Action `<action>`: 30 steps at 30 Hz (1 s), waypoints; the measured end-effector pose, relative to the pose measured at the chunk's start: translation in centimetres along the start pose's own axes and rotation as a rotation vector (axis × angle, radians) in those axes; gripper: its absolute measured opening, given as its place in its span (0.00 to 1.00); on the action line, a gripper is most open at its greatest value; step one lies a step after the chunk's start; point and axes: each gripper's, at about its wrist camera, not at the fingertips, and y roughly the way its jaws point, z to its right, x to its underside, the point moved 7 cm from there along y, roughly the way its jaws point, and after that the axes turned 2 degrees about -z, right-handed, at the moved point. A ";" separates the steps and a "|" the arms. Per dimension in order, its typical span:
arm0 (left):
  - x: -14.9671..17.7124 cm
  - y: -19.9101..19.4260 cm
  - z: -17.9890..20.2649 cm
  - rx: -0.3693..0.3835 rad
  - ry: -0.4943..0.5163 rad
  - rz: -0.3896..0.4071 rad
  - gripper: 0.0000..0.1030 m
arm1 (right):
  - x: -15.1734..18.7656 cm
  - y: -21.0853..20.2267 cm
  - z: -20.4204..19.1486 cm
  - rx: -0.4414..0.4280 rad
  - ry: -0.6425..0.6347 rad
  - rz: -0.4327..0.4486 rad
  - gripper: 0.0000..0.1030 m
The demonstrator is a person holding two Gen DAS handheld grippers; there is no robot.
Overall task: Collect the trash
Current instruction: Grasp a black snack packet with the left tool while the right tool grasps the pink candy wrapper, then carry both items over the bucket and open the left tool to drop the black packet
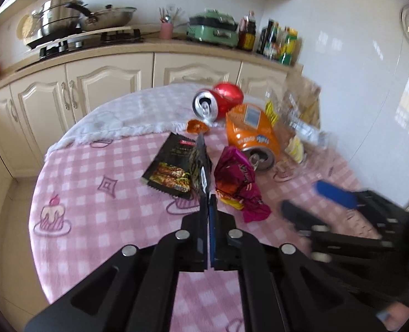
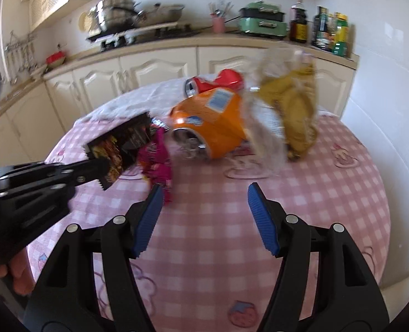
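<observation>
Kitchen cupboards back a pink-checked counter (image 1: 99,166) where collecting has barely begun; left tool (image 1: 206,193) is clamped on the black wrapper (image 1: 174,163); right tool (image 2: 203,193) gapes empty; magenta wrapper (image 1: 237,182), orange can (image 1: 251,135), red can (image 1: 218,101) remain.

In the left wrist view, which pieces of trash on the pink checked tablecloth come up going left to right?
Black flat snack packet → crumpled magenta foil wrapper → crushed orange drink can → blurred clear plastic bag with yellow print. The dented red drink can and the small orange scrap lie farther back, overlapping this order, so they are left out.
</observation>
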 end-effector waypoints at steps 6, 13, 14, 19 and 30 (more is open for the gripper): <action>0.3 -4.0 -1.6 0.002 -0.044 0.083 0.00 | -1.2 3.0 -3.0 -0.063 -0.045 -0.097 0.61; 1.2 -7.1 -4.2 -0.028 -0.080 0.134 0.00 | -1.4 4.3 -3.6 -0.063 -0.028 -0.116 0.29; 1.3 -7.5 -4.8 -0.031 -0.090 0.142 0.00 | -1.4 3.8 -3.6 -0.051 -0.027 -0.100 0.29; 2.1 -9.6 -7.6 -0.034 -0.138 0.179 0.00 | -2.3 0.0 -5.5 -0.064 -0.044 0.000 0.29; 7.1 -14.8 -18.9 -0.162 -0.293 0.216 0.00 | -0.1 -0.3 -25.3 -0.342 -0.291 -0.011 0.29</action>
